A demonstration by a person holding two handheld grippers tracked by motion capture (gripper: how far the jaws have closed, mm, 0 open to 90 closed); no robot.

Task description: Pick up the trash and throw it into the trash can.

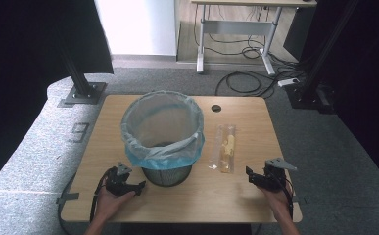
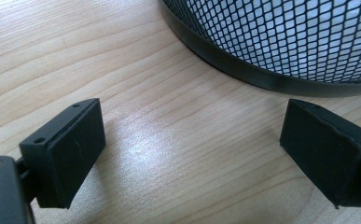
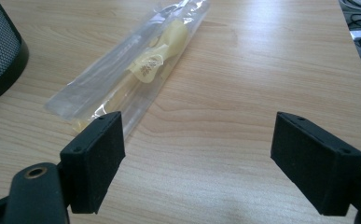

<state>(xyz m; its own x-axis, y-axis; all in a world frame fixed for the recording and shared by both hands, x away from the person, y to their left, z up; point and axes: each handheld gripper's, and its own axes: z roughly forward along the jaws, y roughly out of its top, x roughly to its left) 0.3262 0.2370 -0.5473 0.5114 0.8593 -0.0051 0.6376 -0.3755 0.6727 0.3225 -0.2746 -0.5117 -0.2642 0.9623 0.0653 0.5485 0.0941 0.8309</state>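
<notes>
A black mesh waste bin (image 1: 163, 142) lined with a pale blue plastic bag stands mid-table; its mesh wall (image 2: 281, 37) fills the top of the left gripper view. To its right lies a clear plastic packet (image 1: 224, 148) with yellow contents, seen close up (image 3: 136, 70) in the right gripper view. My left gripper (image 1: 137, 188) rests near the front edge, just left of the bin's base, open and holding nothing (image 2: 192, 154). My right gripper (image 1: 252, 176) is at the front right, open (image 3: 197, 158), a short way in front of the packet's near end.
The wooden table (image 1: 236, 200) has a round cable hole (image 1: 216, 108) at the back. Beyond it are grey carpet, black stand bases (image 1: 82, 93), loose cables (image 1: 246, 81) and another desk's legs. Bare wood lies right of the packet.
</notes>
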